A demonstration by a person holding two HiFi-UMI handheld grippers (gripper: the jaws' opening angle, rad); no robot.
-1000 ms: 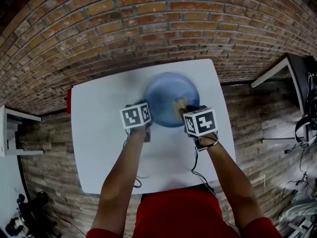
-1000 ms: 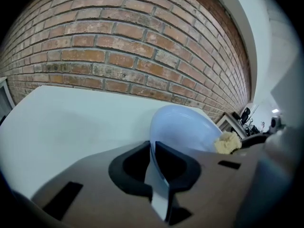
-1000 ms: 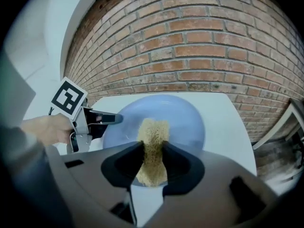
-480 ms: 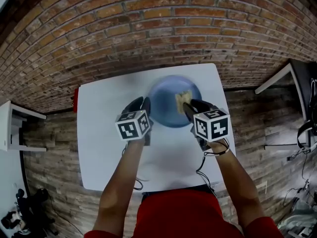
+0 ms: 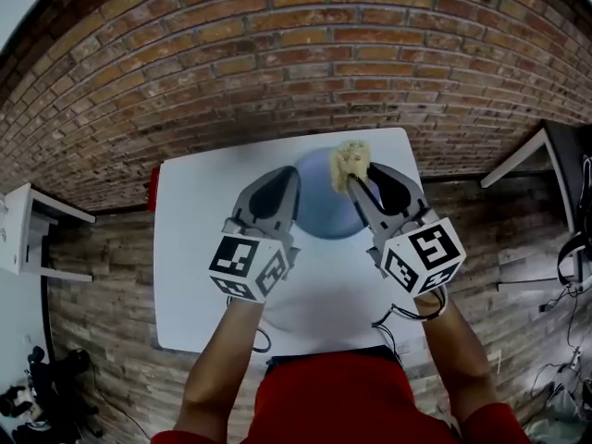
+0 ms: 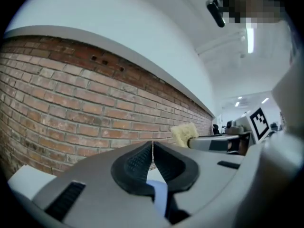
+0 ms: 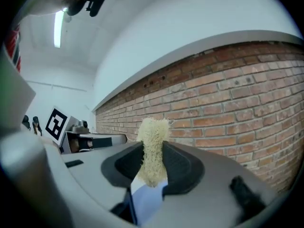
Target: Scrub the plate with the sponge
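A blue plate [image 5: 324, 213] lies on the white table [image 5: 203, 248], partly hidden behind both raised grippers. My right gripper [image 5: 361, 181] is shut on a pale yellow sponge [image 5: 350, 163], held up in the air over the plate's far rim. In the right gripper view the sponge [image 7: 153, 146] sticks up between the pads, with the plate [image 7: 147, 198] below. My left gripper [image 5: 289, 176] hangs above the plate's left side; its jaws are closing, pads meeting with nothing between them [image 6: 152, 148]. The sponge [image 6: 183, 133] shows to its right.
A brick wall [image 5: 277, 54] runs along the table's far edge. A small red object [image 5: 153, 194] sits at the table's left edge. A white shelf [image 5: 18, 229] stands at the left and a dark table [image 5: 564, 146] at the right, on wooden flooring.
Both grippers have risen from the plate toward the camera. The sponge has come up off the plate's surface with the right gripper.
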